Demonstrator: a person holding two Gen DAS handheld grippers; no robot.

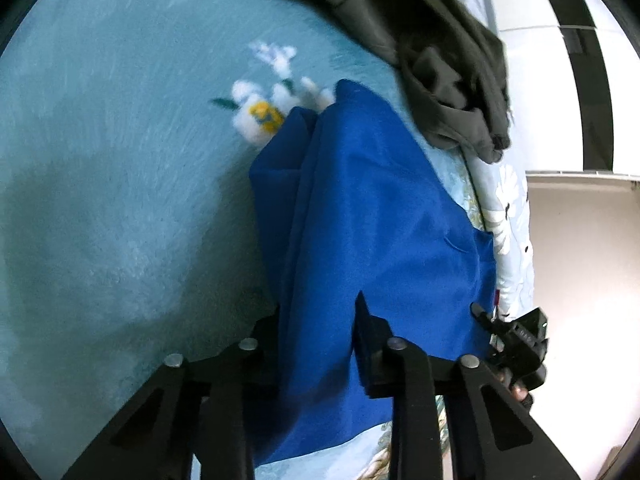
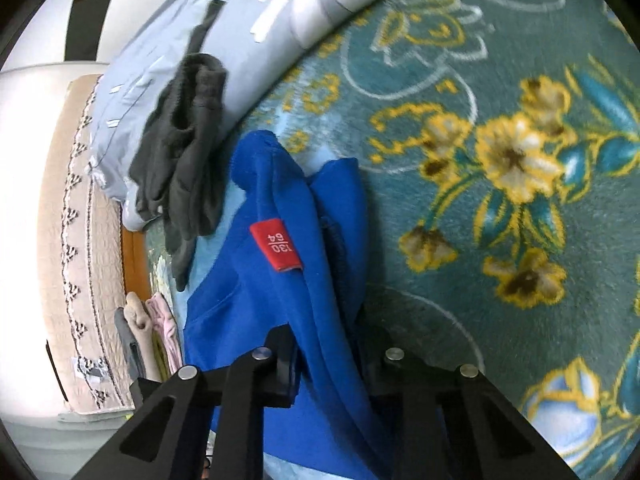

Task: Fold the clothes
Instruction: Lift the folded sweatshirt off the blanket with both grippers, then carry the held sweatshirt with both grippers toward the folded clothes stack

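Left gripper's (image 1: 316,332) left fingertip hidden behind bright blue fleece garment (image 1: 372,216). Dark grey crumpled garment (image 1: 432,52) cut off at top edge. White-and-yellow flower pattern (image 1: 264,108) on teal blanket blurred, partly covered.

Both views came from fisheye cameras mounted on the handheld grippers, each looking forward along its own two fingers and slanting downward onto a bed.

The left wrist camera sat close above the teal floral blanket (image 1: 120,200), with the left gripper (image 1: 316,320) filling the lower frame and the right gripper (image 1: 516,344) visible at its right edge.

The right wrist camera looked from the opposite side, equally close, past the right gripper (image 2: 328,344) toward the bed's edge.

Both views shared the blue garment (image 1: 380,208) (image 2: 256,304), the dark grey garment (image 1: 440,52) (image 2: 184,152), the pale floral pillow (image 1: 508,216) (image 2: 160,68) and the blanket (image 2: 460,208).
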